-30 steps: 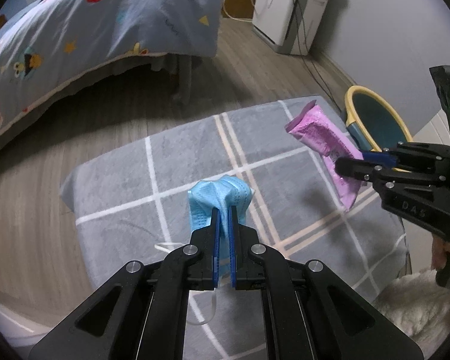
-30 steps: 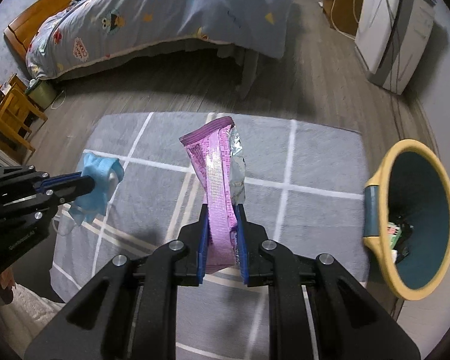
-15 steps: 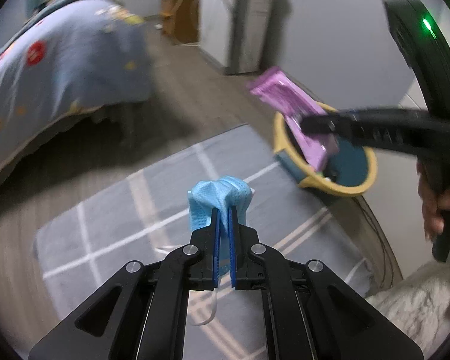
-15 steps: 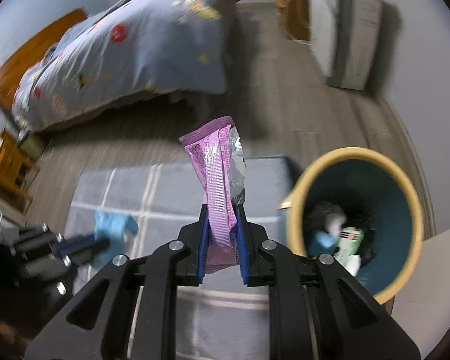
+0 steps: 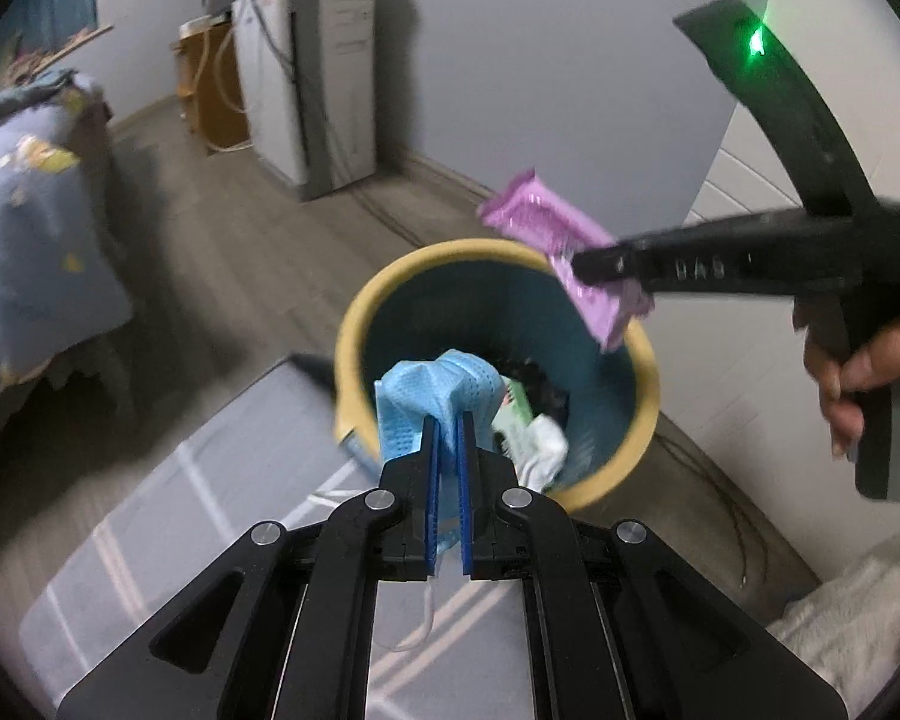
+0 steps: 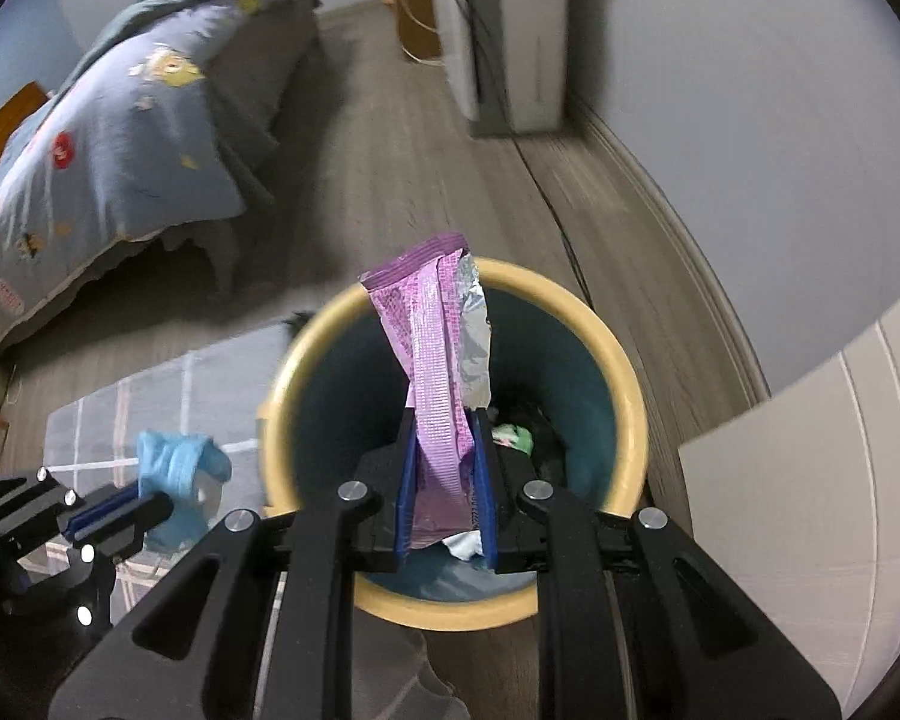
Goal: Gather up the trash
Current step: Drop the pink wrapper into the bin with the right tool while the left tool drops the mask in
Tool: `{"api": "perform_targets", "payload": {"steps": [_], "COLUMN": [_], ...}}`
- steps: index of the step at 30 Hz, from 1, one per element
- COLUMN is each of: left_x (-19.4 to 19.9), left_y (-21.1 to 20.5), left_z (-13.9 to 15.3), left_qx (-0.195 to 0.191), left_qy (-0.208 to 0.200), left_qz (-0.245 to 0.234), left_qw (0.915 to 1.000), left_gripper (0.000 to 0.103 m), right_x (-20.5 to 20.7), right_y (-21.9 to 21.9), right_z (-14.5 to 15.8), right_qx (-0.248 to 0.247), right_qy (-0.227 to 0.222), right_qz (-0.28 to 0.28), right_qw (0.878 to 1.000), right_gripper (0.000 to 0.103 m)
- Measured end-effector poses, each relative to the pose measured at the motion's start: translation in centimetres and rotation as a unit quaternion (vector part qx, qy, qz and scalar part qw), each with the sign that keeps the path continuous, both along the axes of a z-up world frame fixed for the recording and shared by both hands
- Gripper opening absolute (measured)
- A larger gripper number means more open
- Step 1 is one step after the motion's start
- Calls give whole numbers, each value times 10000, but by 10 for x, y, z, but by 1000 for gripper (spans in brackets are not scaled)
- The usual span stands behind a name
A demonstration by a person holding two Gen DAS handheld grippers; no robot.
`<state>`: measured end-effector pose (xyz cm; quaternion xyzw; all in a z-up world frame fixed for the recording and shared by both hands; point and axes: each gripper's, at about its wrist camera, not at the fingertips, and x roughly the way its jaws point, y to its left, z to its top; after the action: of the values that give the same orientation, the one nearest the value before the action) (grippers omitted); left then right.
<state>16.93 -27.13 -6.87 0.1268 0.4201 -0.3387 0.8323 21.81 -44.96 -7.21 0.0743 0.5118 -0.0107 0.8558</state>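
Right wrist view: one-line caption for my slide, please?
Right gripper holds a pink wrapper above the yellow-rimmed bin; left gripper brings a blue mask.

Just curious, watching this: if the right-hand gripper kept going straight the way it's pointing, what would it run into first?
Most likely the trash bin: the right gripper, shut on the purple wrapper, points down into its open mouth, so it would probably meet the rubbish inside first. Depth is hard to judge here.

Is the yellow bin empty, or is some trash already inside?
Not empty. The bin already holds a green-and-white packet and something white and crumpled.
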Motion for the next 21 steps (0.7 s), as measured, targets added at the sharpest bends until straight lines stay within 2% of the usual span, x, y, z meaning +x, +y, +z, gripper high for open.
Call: {"api": "perform_targets", "payload": {"steps": [5,6,8,9,10,11,12,13,17,21], "left_x": [15,18,20,20,21,22,22,22,16,0], "left_y": [-22,-26,-28,-31,-31,-29,-27,-26,-12,5], "left_z": [-6,-8,-7,-6,-5,-4,-2,0,10,26], "left_qx": [-107,-103,-63,-75,-100,-114,-146,-167,-258,-354], "left_qy": [-98,-114,-140,-152,-185,-196,-205,-206,-184,-147], "left_qz": [-40,-44,-21,-5,27,48,84,113,233,336], "left_qw": [9999,9999,9999,9999,9998,9997,9996,9996,9992,9987], "left_gripper": [7,11,20,30,39,43,51,55,59,81], "right_x": [3,4,4,4,5,4,4,4,0,-16], "right_y": [-11,-11,-10,-8,-8,-9,-10,-11,-14,-10], "right_z": [-19,-20,-22,-22,-23,-23,-24,-23,-18,-2], "right_qx": [119,147,200,181,111,45,-20,-35,-22,-108], "right_qy": [169,175,174,169,177,188,182,187,135,-8], "right_qz": [-99,-90,-44,-28,-31,-52,-95,-129,-245,-239], "right_qw": [9997,9997,9996,9997,9998,9998,9998,9997,9996,9997], "right_gripper": [16,16,18,20,27,33,43,45,46,62]}}
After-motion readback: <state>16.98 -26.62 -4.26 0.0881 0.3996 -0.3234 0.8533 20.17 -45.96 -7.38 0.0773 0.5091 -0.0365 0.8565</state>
